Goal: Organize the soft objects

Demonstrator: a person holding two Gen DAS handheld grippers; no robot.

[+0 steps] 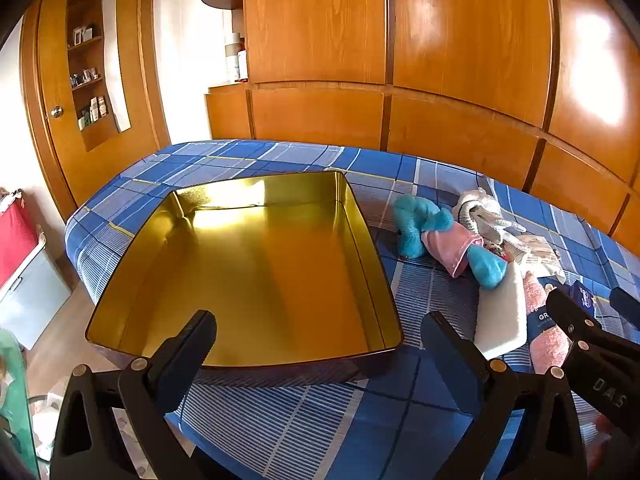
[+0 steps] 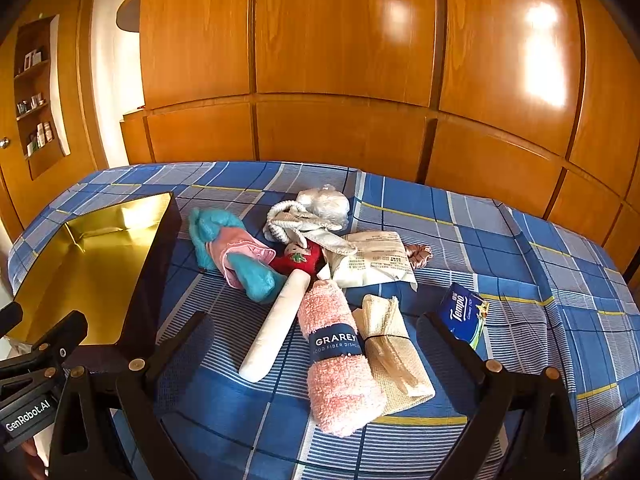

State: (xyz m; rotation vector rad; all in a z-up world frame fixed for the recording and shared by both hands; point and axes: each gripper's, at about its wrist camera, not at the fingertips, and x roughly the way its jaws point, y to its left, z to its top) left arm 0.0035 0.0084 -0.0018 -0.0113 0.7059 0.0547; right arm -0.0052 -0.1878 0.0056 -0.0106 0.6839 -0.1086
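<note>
An empty gold-lined tin (image 1: 248, 264) sits on the blue plaid bed (image 1: 420, 288), and my left gripper (image 1: 320, 340) hovers open over its near rim. In the right wrist view the tin (image 2: 92, 268) lies at the left. My right gripper (image 2: 312, 340) is open, its fingers straddling a rolled pink cloth (image 2: 340, 364) with a dark band, a white roll (image 2: 276, 328) and a beige folded cloth (image 2: 394, 354). Behind them lie a teal and pink plush (image 2: 236, 256), a red strawberry toy (image 2: 298, 260), a white rope bundle (image 2: 296, 218), a white packet (image 2: 374, 258) and a Tempo tissue pack (image 2: 460, 312).
Glossy wooden wardrobe panels (image 2: 340, 80) rise right behind the bed. A wooden door with a shelf niche (image 1: 92, 72) stands at the far left. Past the bed's left edge there is a red and grey box (image 1: 24, 264) on the floor. The right gripper (image 1: 592, 340) shows at the left view's right edge.
</note>
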